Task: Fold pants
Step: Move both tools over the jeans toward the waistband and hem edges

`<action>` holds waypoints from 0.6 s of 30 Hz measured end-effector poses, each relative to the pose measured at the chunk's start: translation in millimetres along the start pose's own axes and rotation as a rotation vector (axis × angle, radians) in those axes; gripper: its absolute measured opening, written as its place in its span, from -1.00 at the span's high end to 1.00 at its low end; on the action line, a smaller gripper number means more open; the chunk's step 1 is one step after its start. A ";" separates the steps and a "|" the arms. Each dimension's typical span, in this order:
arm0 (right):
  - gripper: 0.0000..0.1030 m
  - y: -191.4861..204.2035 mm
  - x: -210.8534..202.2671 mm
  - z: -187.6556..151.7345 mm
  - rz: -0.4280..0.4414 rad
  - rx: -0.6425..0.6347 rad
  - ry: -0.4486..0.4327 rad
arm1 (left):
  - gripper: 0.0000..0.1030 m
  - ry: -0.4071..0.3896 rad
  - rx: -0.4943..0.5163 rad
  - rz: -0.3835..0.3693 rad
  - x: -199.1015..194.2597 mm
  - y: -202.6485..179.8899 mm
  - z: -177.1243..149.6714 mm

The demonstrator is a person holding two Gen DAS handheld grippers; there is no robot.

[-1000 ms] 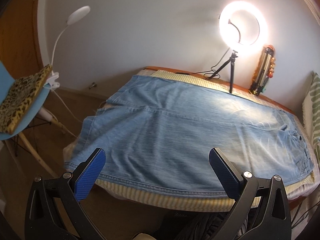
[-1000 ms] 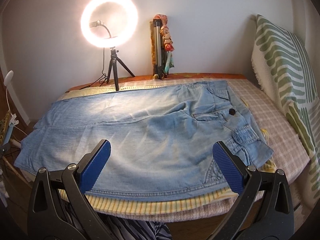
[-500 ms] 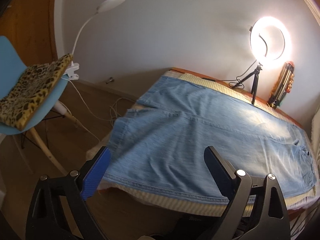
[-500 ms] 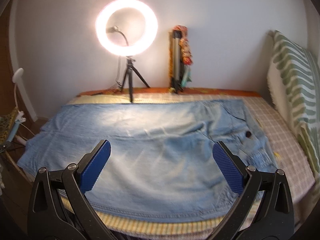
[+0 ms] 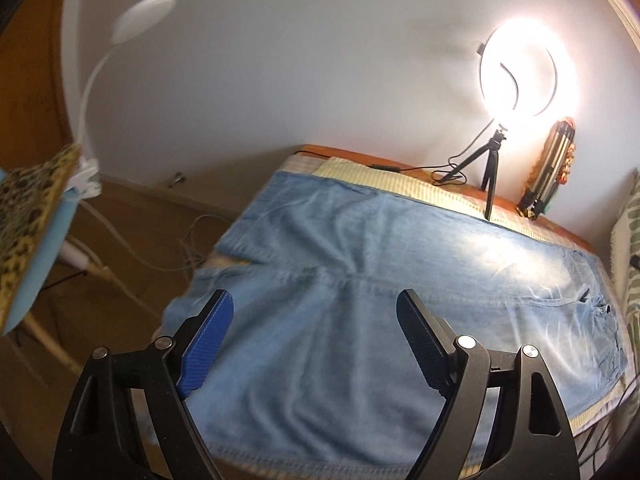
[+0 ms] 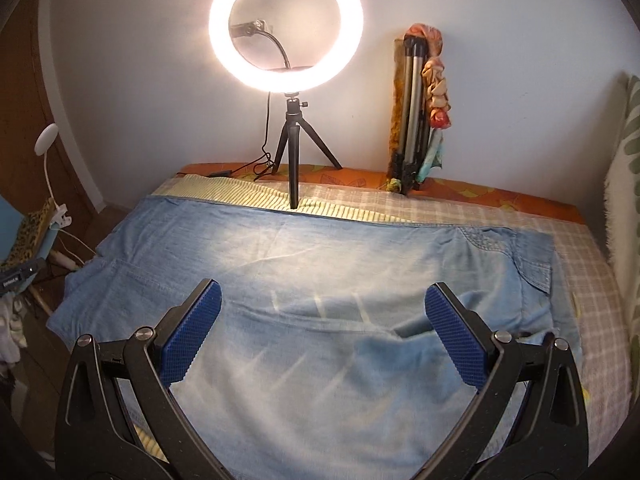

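Light blue denim pants (image 5: 360,288) lie spread flat across the bed, legs side by side, hems at the left end and waist at the right. In the left wrist view my left gripper (image 5: 314,304) hovers over the leg part near the hems; its jaws are closing and nothing is between them. The right wrist view shows the same pants (image 6: 320,280), the waist and pocket to the right. My right gripper (image 6: 324,300) stands wide open above the middle of the pants, holding nothing.
A lit ring light on a small tripod (image 6: 286,28) stands at the far bed edge, with a folded tripod (image 6: 412,120) leaning on the wall. A green patterned pillow (image 6: 628,208) is at the right. A blue chair with a leopard cushion (image 5: 28,220) and clip lamp (image 5: 144,16) stands left.
Both grippers have moved forward over the pants, from the near edge to above the cloth. The left one's jaws have narrowed, and its view has swung toward the hems.
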State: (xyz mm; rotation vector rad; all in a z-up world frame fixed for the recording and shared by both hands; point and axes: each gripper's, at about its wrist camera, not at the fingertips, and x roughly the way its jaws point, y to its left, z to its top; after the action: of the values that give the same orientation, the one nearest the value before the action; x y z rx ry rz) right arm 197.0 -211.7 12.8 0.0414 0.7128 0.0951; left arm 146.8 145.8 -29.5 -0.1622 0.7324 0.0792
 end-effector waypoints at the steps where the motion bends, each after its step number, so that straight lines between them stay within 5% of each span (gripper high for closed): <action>1: -1.00 -2.0 6.4 4.1 0.004 -0.002 0.005 | -0.59 0.005 0.006 -0.003 5.6 -4.2 2.8; 7: -0.98 -2.0 57.0 30.7 0.032 -0.083 0.023 | -0.51 0.034 -0.011 -0.060 43.0 -22.6 24.2; 18: -0.37 7.8 155.2 60.1 0.123 -0.245 0.138 | -0.34 0.084 0.003 -0.091 100.4 -54.3 50.8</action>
State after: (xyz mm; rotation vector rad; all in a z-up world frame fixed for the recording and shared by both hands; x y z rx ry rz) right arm 352.6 -188.6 -42.3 -0.1569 0.8318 0.3045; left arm 261.8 102.7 -53.2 -0.1964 0.8081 -0.0153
